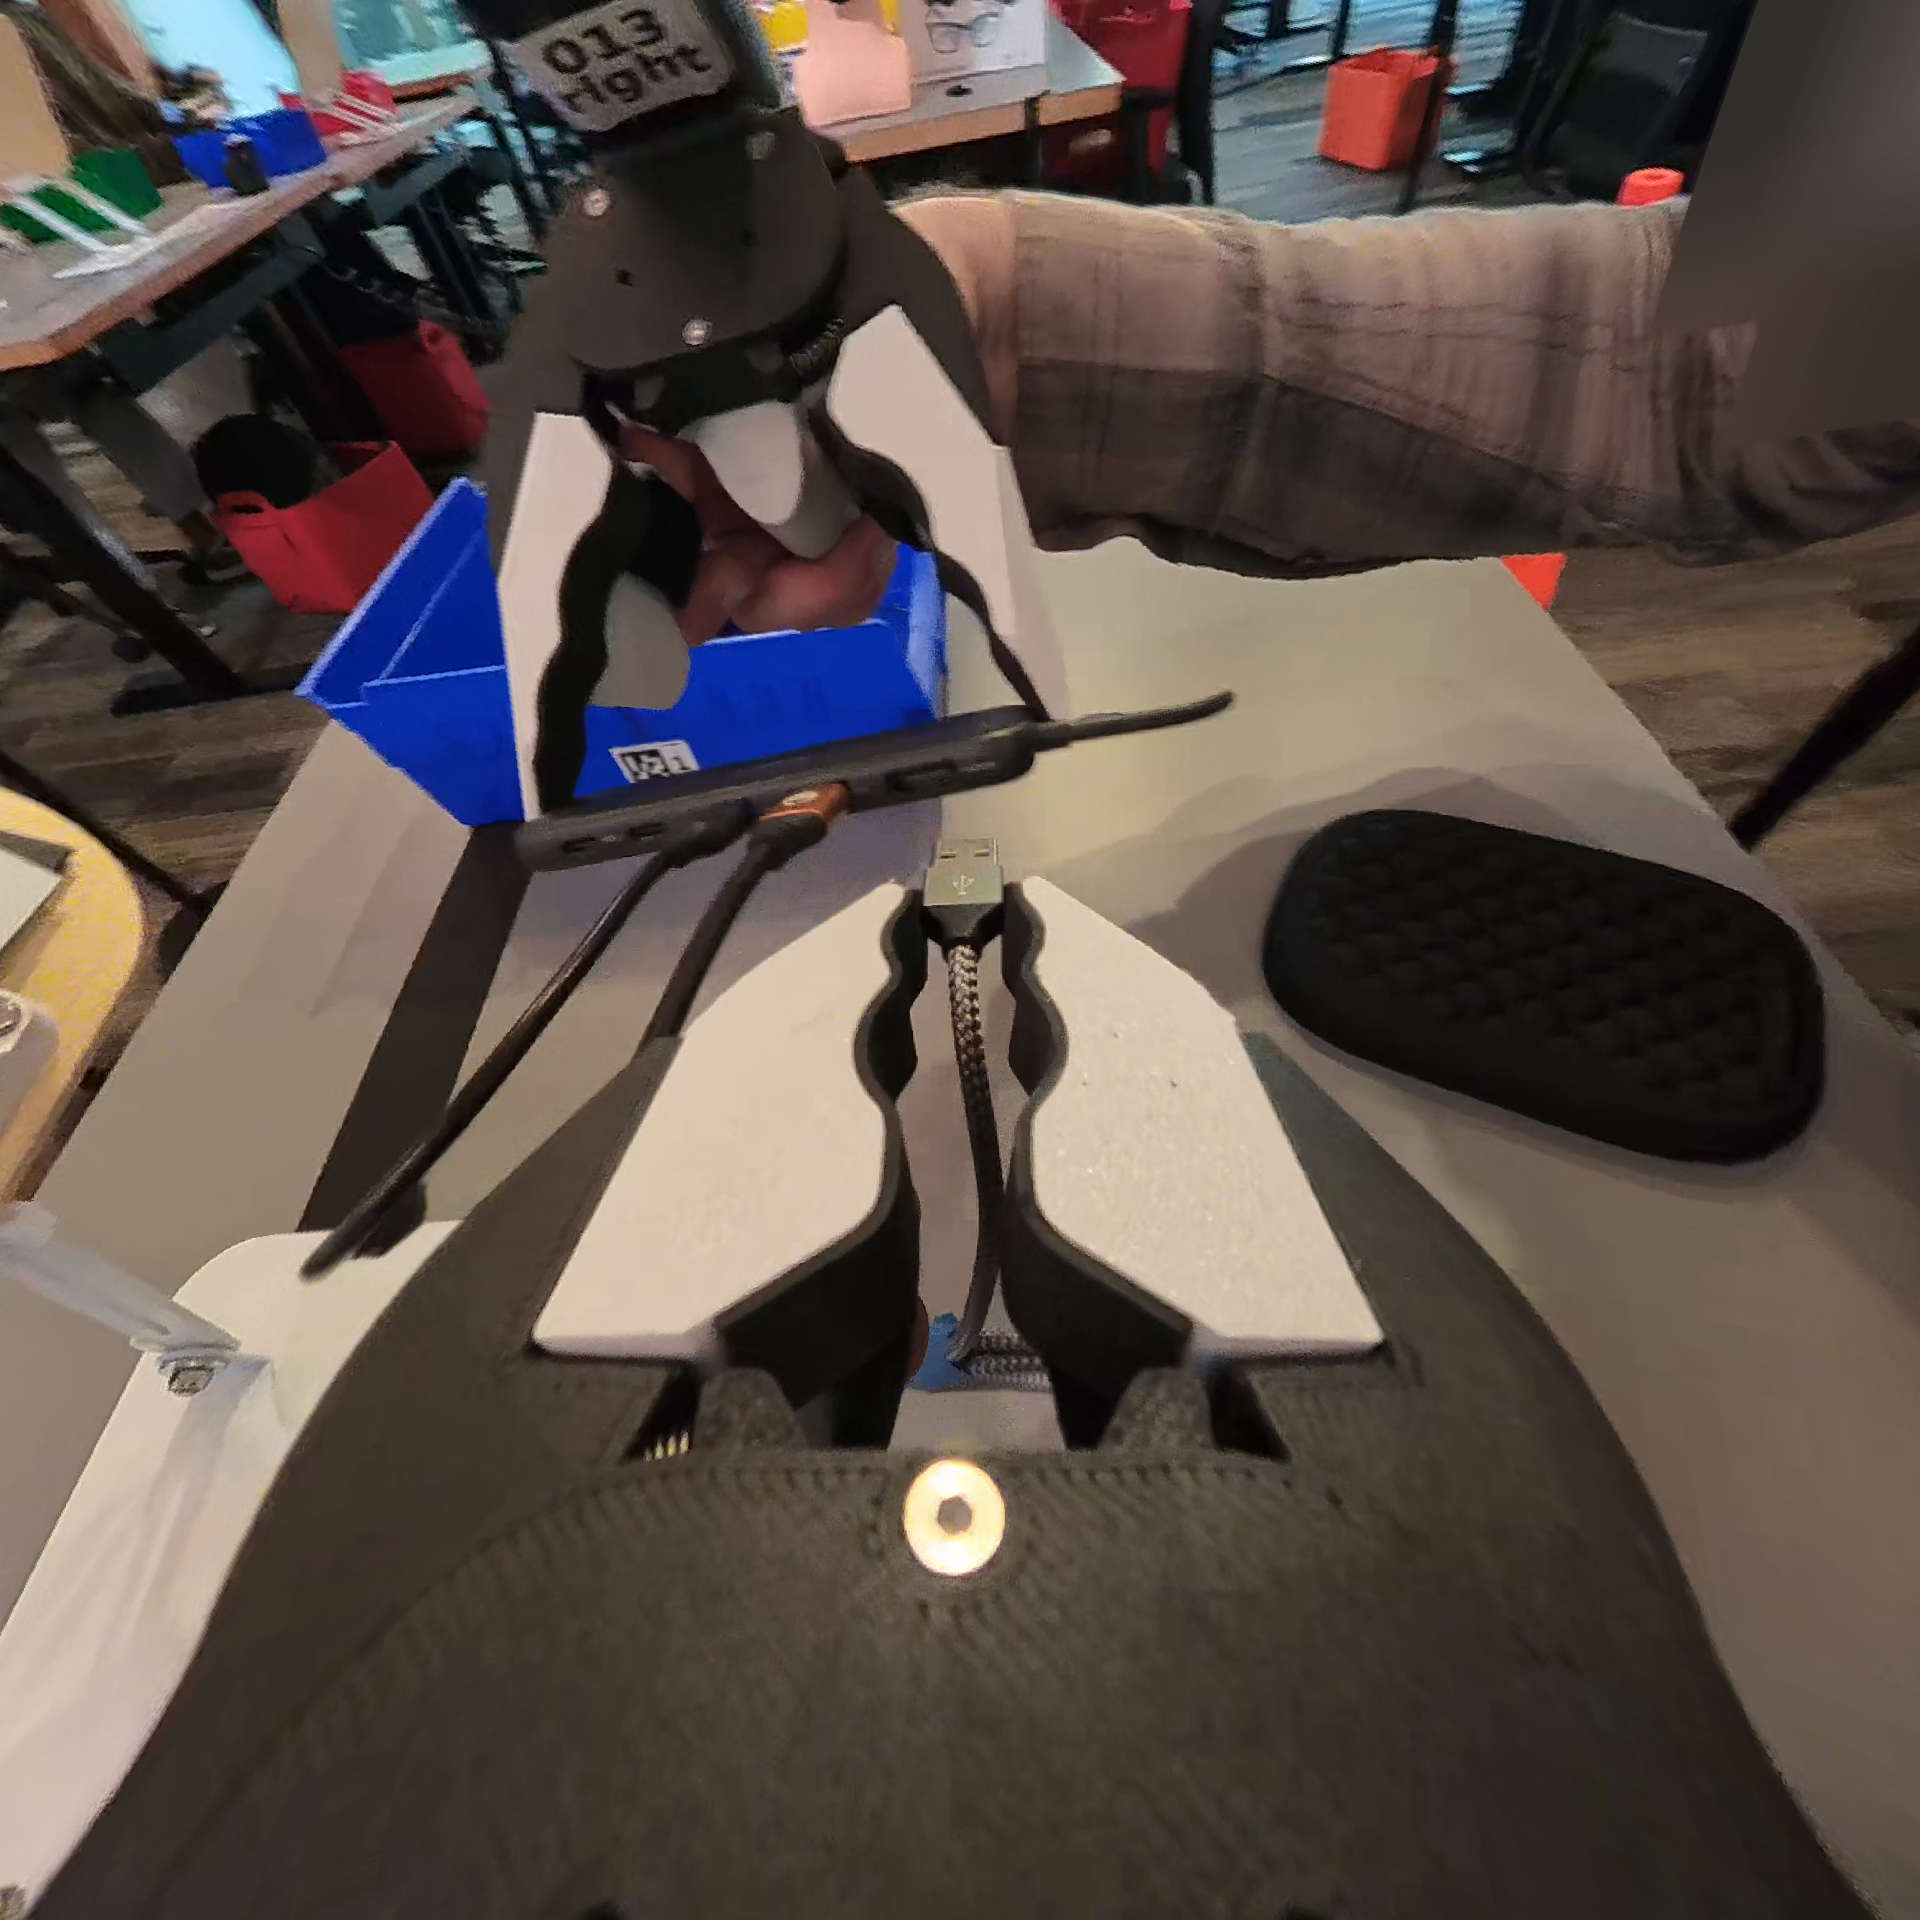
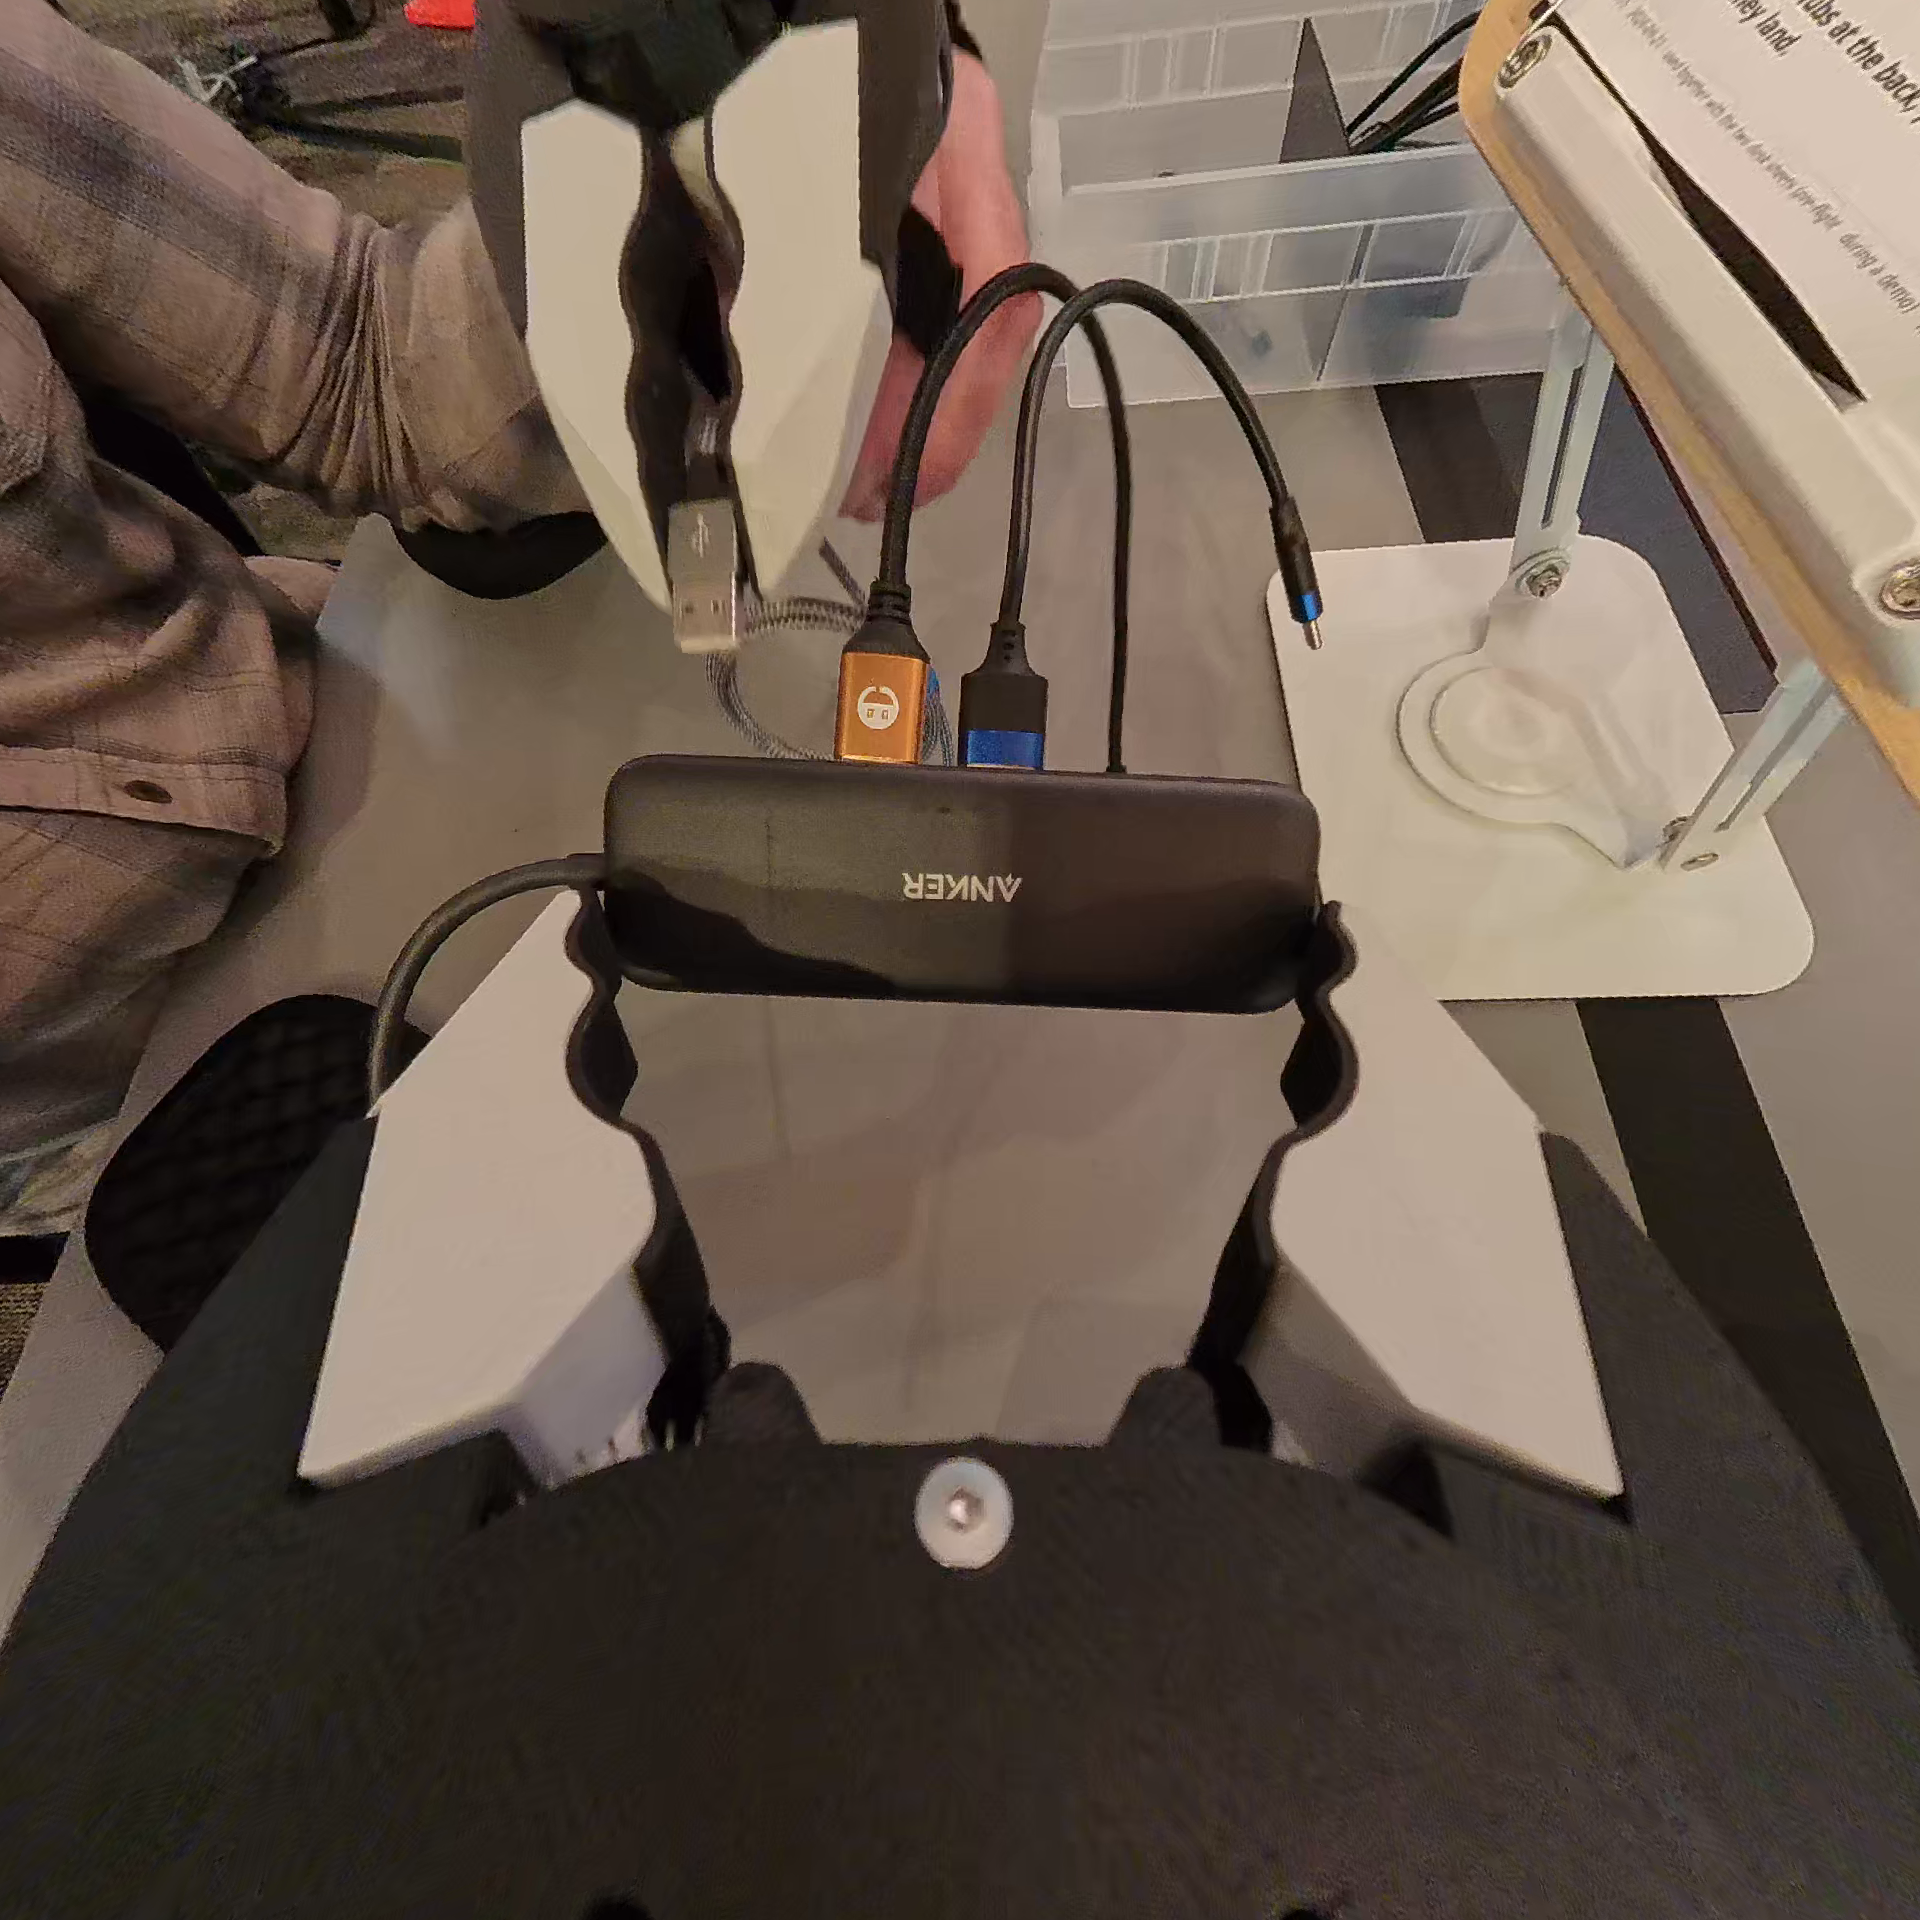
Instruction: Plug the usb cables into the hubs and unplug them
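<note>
My right gripper [image 2: 961,935] is shut on the two ends of a black USB hub [image 2: 961,883] and holds it just above the table. An orange plug [image 2: 881,707], a blue plug [image 2: 1003,717] and a thin black cable [image 2: 1117,623] sit in its far side. My left gripper [image 1: 961,904] is shut on a braided USB cable [image 1: 971,1039]. Its silver plug [image 1: 961,878] points at the hub [image 1: 779,800], a short gap from an open port right of the orange plug [image 1: 805,805]. The left gripper [image 2: 717,582] also shows in the right wrist view.
A black padded wrist rest [image 1: 1538,987] lies on the grey table to the right. A blue bin [image 1: 644,686] stands behind the hub. A white stand base [image 2: 1538,779] and a clear compartment box [image 2: 1299,239] are on the other side. A person's plaid sleeve [image 1: 1351,395] crosses behind.
</note>
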The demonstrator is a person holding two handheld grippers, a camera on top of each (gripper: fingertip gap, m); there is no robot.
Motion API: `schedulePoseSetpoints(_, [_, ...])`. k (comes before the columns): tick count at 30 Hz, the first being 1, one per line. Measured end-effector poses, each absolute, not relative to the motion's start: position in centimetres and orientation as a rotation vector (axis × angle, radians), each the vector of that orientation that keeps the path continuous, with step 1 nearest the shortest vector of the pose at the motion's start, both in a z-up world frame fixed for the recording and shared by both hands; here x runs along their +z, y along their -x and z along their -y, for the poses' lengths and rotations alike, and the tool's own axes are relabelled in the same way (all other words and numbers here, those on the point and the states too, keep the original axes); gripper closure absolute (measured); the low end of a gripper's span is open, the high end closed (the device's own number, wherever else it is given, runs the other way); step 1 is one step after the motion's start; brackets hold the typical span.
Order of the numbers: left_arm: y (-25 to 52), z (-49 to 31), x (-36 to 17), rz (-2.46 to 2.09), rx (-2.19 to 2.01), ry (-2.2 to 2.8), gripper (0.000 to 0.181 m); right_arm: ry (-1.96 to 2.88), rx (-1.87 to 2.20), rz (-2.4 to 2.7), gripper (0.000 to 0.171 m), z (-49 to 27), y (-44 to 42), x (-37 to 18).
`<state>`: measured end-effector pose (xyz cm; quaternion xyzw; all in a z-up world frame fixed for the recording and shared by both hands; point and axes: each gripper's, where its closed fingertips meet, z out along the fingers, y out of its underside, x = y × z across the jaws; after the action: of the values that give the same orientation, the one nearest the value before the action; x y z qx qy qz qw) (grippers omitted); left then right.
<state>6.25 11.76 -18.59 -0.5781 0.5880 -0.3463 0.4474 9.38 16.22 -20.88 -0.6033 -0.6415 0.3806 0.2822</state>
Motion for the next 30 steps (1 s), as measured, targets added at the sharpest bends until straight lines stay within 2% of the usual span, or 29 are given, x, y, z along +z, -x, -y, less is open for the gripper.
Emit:
schedulePoseSetpoints(4, [-4.3, -10.4, -15.2, -1.441, -0.889, 1.339, 0.167, 1.607, 1.013, 1.754, 0.043, -15.5, -9.8, -21.1])
schedulePoseSetpoints(9, [-0.6, -13.6, -11.6, -1.212, -0.728, 1.351, 0.167, 1.574, 1.023, 1.836, 0.043, -13.5, -9.6, -21.5])
schedulePoseSetpoints(20, [-0.2, -14.7, -12.8, -1.218, -0.688, 1.386, 0.167, 1.386, 1.032, 1.952, 0.043, -9.6, -8.3, -19.5])
schedulePoseSetpoints(30, [-0.1, -14.7, -13.2, -1.236, -0.692, 1.397, 0.167, 1.331, 0.812, 2.031, 0.043, -9.0, -7.7, -18.9])
